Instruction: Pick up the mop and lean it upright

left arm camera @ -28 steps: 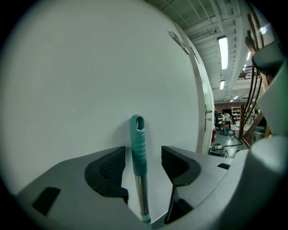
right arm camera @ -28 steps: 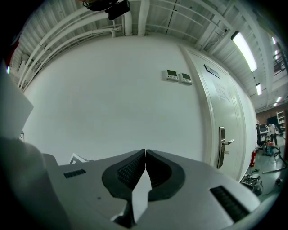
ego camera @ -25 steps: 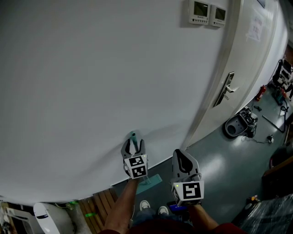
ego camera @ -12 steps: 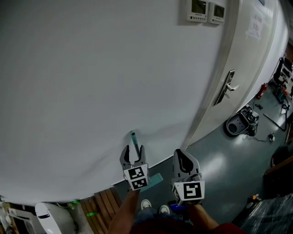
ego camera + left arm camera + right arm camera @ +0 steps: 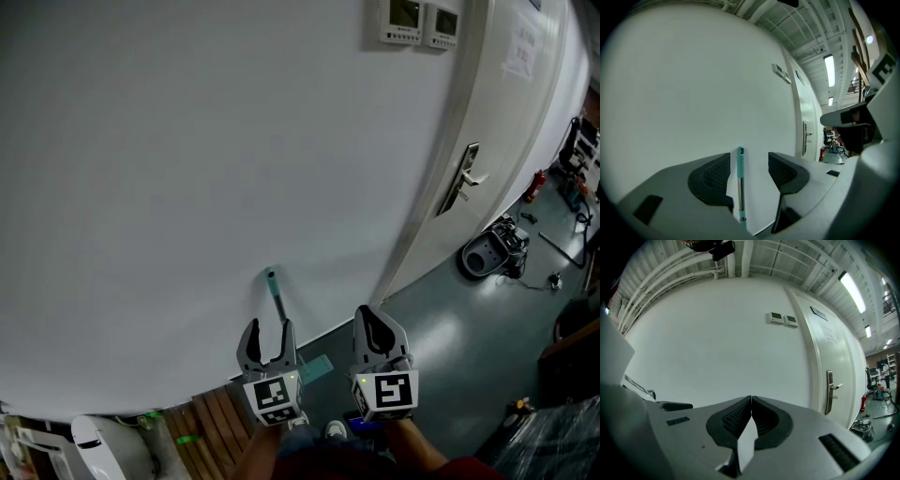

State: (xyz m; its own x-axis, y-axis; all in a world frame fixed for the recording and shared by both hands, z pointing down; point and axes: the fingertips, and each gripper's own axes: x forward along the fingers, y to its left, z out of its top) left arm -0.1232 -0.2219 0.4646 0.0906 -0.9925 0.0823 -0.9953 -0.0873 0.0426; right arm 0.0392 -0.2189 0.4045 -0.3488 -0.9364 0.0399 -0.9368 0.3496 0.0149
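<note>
Big white wall (image 5: 187,141) carries the mop (image 5: 275,292), its handle propped upright against it so it stands alone. Left claw (image 5: 269,330) sits nearer, spread wide, the handle framed between its jaws but untouched. Right claw (image 5: 373,317), pressed together and empty, idles alongside.

Left tool (image 5: 270,327) and right tool (image 5: 368,313) — grey, black ribbed pads (image 5: 712,176), black-and-white marker cubes (image 5: 392,392); dark red top (image 5: 473,469).

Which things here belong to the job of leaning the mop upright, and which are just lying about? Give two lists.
Job in hand:
mop, propped against the wall
left tongs, open, not gripping it
right tongs, shut, empty

Lying about:
door
door handle
wall panels
grey machine on the floor
</note>
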